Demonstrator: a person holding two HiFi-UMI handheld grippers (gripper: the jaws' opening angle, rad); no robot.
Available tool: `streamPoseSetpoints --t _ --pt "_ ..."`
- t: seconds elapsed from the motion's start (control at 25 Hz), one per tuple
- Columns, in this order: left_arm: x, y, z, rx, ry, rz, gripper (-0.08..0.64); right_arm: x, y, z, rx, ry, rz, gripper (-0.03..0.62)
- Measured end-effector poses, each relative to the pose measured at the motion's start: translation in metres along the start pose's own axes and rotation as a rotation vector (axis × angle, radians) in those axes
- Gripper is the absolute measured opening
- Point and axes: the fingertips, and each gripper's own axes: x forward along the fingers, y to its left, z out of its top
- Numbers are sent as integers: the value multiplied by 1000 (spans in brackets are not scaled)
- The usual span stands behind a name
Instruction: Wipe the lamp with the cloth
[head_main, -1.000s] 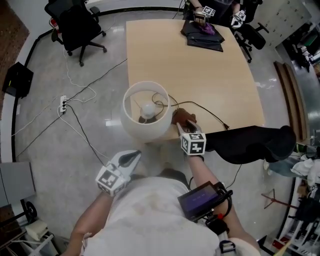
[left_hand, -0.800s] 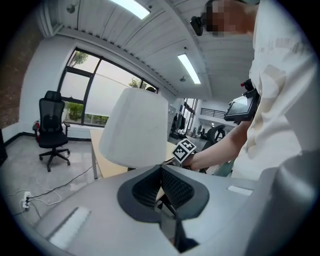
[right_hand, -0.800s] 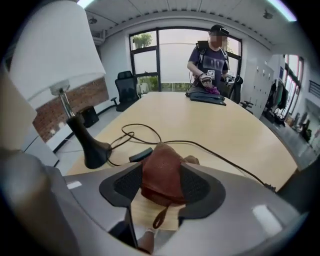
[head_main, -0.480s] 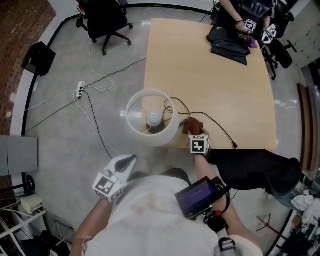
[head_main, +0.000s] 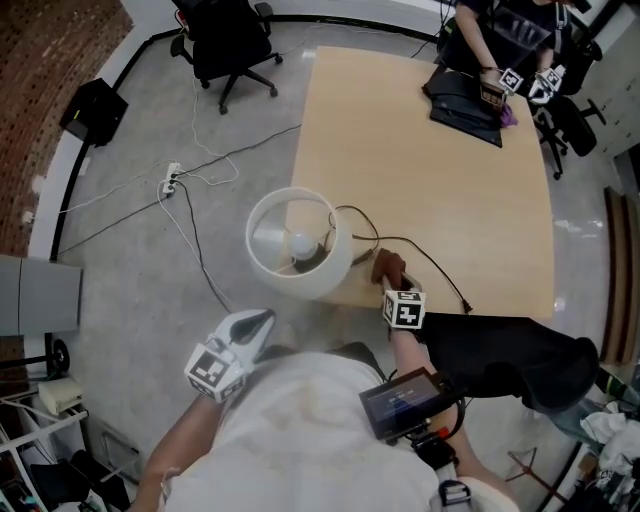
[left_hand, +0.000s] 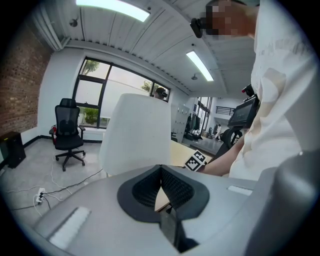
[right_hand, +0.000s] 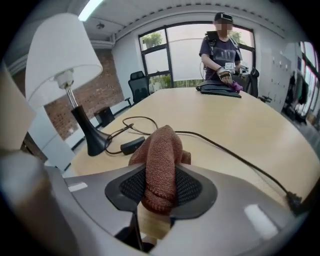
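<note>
Head view is hiding most of the cloth (head_main: 388, 266) beside the lamp (head_main: 300, 243).
Right gripper (right_hand: 161, 170) jaws have just been closing, now squeezing it, bunched and rust-brown; left gripper (left_hand: 161, 172) jaws are sitting together, empty.

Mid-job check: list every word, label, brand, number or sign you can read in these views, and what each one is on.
No readable words, brands or numbers in any view.
Marker cubes: black-and-white square patterns only, no letters or digits.
Screen on the device at the person's front: its content is too small and blurred to read.
</note>
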Motion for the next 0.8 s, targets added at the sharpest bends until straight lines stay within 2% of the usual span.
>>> streamPoseSetpoints --t 0.12,0.24,0.36,0.48,0.6,0.68,0.8 --pt "2 0 3 9 -1 2 2 -19 4 16 93 -112 99 153" --pt "2 -4 11 31 -10 -8 2 -52 18 52 106 -262 215 155" --pt "4 -9 26 38 -36 -13 2 -101 42 106 97 -434 362 160" --pt "4 -10 42 23 -71 5 2 -158 68 166 67 -597 521 164" --pt "2 -11 48 5 -92 26 2 -207 95 215 5 -714 674 166" --pt "-1 -12 53 7 -101 40 2 -228 114 235 -59 -758 752 167" --pt "-9 -6 64 -4 -123 87 2 -239 146 245 -158 -781 875 170"
